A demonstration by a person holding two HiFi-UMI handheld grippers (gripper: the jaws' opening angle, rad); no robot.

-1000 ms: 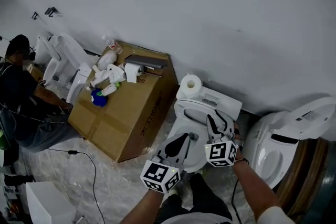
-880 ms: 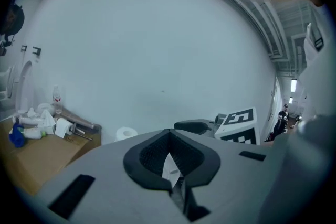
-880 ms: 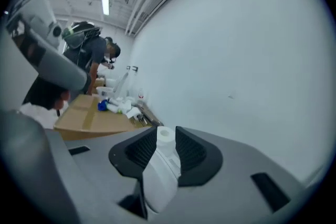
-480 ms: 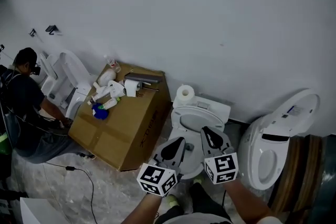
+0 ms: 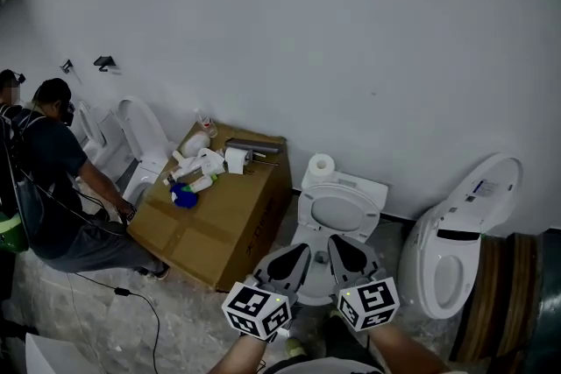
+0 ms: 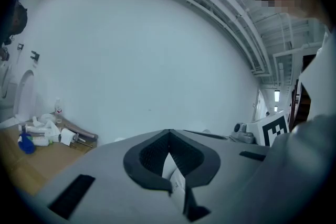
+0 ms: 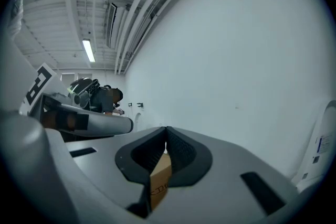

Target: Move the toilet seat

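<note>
The left tongs [image 5: 294, 257] and right tongs [image 5: 340, 251] hang side by side, clear of the toilet seat [image 5: 337, 213], which lies flat on the toilet [image 5: 358, 187]. The left pair is pinched together and empty. The right pair has just closed on nothing.

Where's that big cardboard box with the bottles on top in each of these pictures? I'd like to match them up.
Head view: the cardboard box sits left of centre, with bottles on top.
Left gripper view: it fills the lower left corner, with the bottles on it.
Right gripper view: apparently only a brown printed sliver shows at bottom centre.
Shared landmark: the white wall behind it appears in all three.
</note>
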